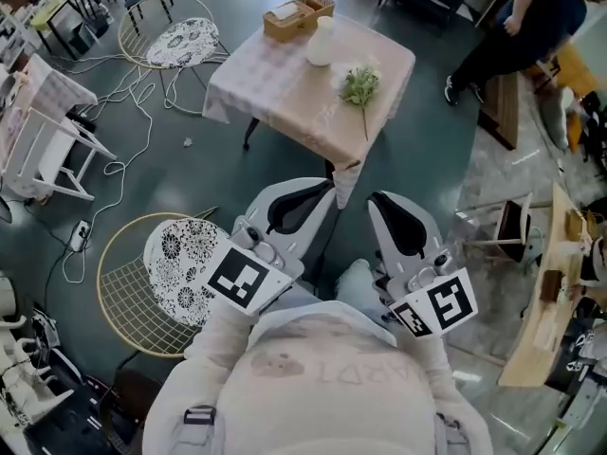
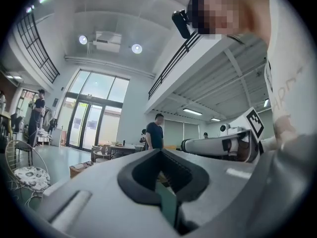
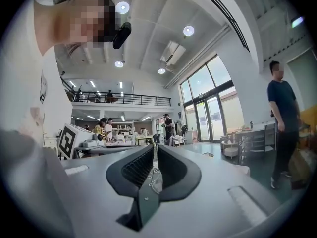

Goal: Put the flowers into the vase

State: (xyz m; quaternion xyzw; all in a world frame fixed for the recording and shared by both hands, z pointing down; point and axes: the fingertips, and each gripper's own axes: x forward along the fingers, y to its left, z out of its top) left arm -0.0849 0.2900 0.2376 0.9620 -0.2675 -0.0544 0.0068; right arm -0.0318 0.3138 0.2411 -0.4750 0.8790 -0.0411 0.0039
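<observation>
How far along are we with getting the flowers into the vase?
Nothing is done yet: the flowers lie flat on the table beside the upright white vase, which has no flowers in it. Nothing is in hand: the left gripper and right gripper are both open and empty, well short of the table. Left: reach the table, grasp the flowers, stand them in the vase.

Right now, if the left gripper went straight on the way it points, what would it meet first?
Probably the near corner of the table, with the flowers beyond. Height is unclear: the left gripper may pass above the tabletop.
</observation>
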